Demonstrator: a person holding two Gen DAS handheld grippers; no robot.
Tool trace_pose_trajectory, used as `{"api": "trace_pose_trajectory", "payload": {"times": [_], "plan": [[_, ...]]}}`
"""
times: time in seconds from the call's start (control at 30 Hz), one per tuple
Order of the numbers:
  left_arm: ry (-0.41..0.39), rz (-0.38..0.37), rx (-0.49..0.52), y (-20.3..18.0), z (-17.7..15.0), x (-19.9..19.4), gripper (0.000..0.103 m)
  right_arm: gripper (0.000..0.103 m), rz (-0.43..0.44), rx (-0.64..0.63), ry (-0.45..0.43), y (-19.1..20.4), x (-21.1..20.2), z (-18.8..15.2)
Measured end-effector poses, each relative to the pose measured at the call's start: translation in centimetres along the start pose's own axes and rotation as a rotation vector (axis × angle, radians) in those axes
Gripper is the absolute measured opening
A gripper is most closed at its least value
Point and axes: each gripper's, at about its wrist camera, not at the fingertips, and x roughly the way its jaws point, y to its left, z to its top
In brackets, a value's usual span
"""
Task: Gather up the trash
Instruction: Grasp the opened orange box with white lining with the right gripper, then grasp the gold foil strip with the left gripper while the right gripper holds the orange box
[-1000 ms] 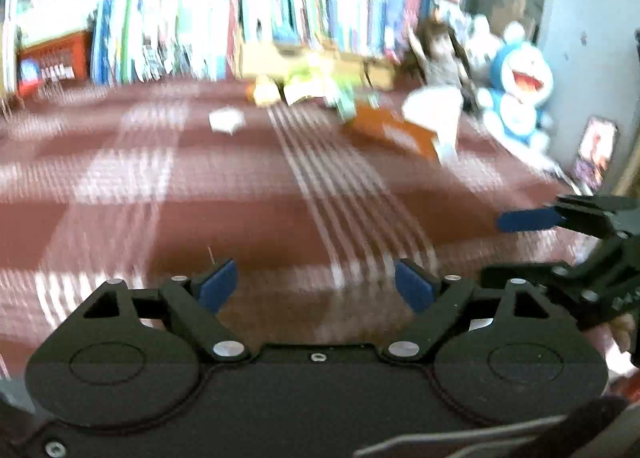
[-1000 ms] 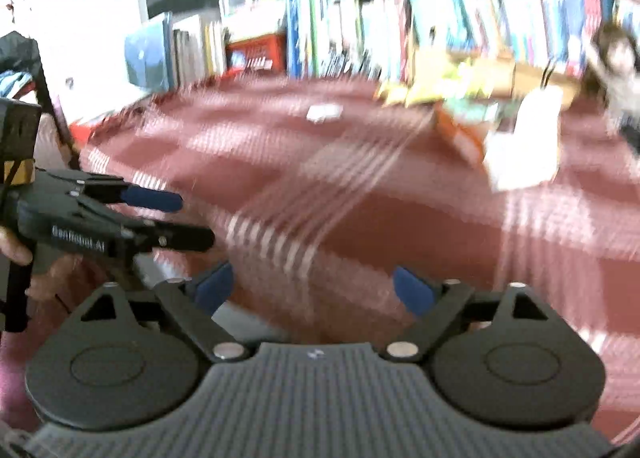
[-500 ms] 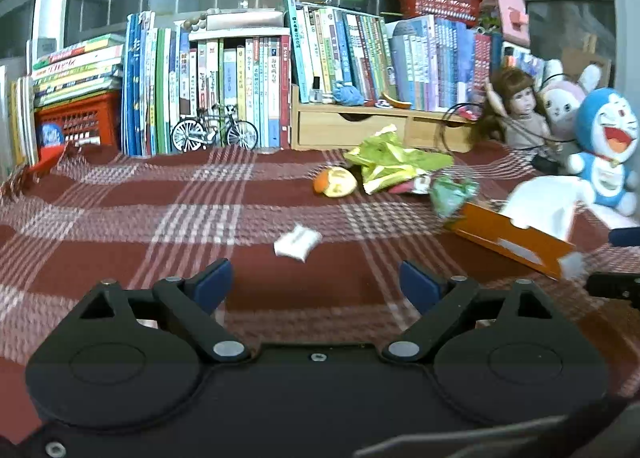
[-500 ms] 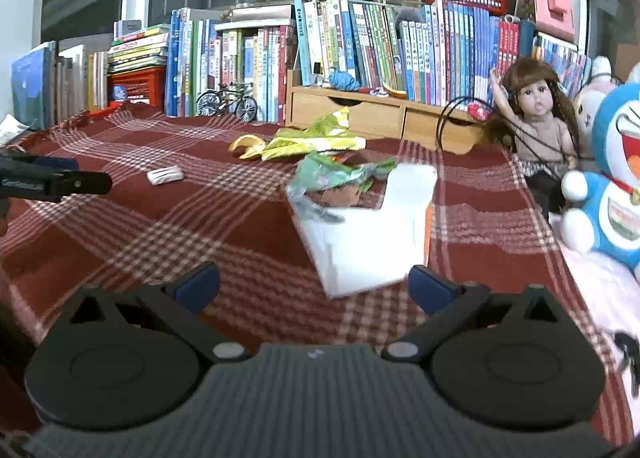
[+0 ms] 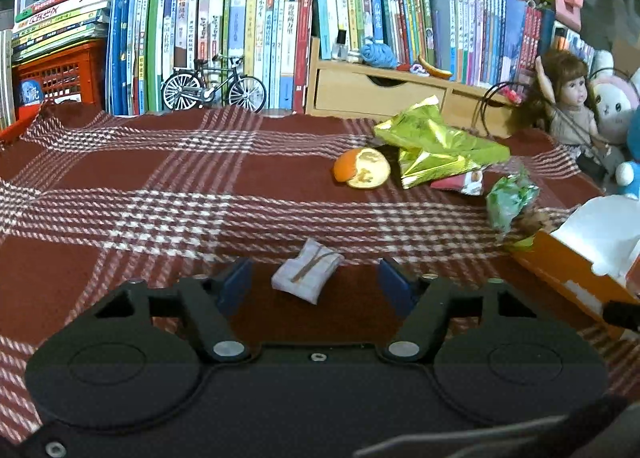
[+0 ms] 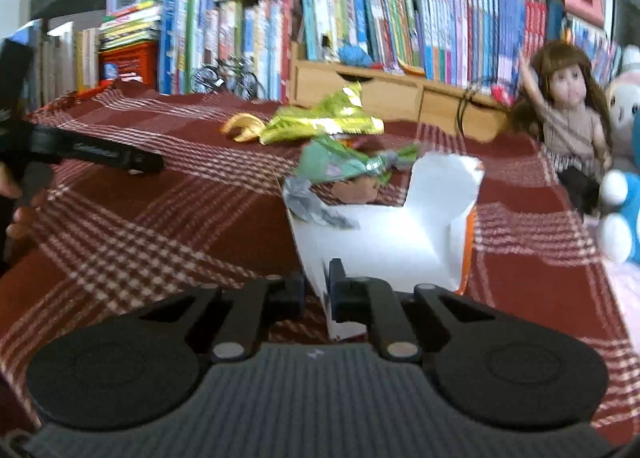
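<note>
The left tool [image 5: 314,278] is spread wide, a folded white wrapper [image 5: 307,276] lying between its blue pads on the plaid-covered worktop [image 5: 120,185]. The right tool [image 6: 317,294] pinches the near edge of a white-and-orange box [image 6: 384,234] (crumpled green wrapper [image 6: 340,163] at its far side). Book-spine lettering is unreadable.
</note>
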Motion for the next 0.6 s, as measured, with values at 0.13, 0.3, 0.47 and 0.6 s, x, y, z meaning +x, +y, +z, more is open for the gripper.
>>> {"api": "trace_pose_trajectory", "payload": {"times": [0.13, 0.3, 0.47, 0.6], "plan": [[-0.090, -0.024, 0.075, -1.8, -0.5, -2.0, 0.078, 0.006, 0.052, -0.068, -0.017, 0.6, -2.6, -0.8], [-0.068, -0.187, 0.086, -4.0, -0.1, -2.9, 0.078, 0.006, 0.151, -0.141, -0.007, 1.7, -5.6, -2.2], [-0.019, -0.319, 0.097, -6.5, -0.3, -2.8, 0.078, 0.006, 0.187, -0.201, -0.003, 1.8, -7.5, -3.2], [0.006, -0.308, 0.092, -8.0, 0.1, -1.4, 0.082, 0.008, 0.145, -0.239, 0.018, 1.5, -7.9, -3.8]]}}
